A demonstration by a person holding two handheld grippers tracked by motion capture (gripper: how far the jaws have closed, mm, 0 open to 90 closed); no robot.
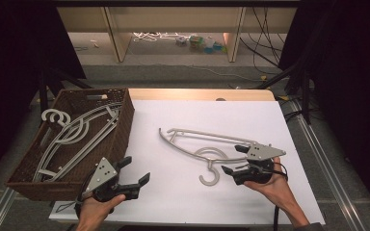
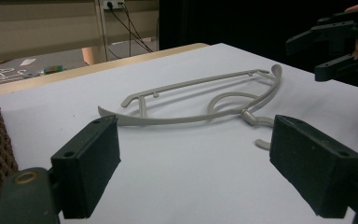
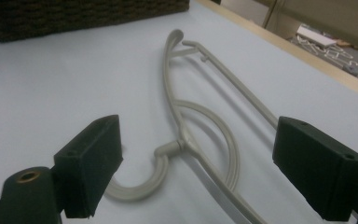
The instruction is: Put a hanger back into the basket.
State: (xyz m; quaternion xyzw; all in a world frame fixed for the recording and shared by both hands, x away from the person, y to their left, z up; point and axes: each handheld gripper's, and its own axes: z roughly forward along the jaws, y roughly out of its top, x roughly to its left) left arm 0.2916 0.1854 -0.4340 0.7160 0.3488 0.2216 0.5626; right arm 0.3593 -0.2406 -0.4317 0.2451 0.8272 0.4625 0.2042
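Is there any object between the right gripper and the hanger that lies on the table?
Nothing visible does. The right gripper sits open beside the hanger, with bare white table between its jaws and the hook.

Bright, even overhead light on the white table [image 1: 250, 120], dark surroundings, soft shadows, slight close-range blur.

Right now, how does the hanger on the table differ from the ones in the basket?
The hanger on the table lies alone and flat on the white surface, near the right tool. The hangers in the basket are stacked together, leaning inside the wicker basket. All are the same grey plastic shape.
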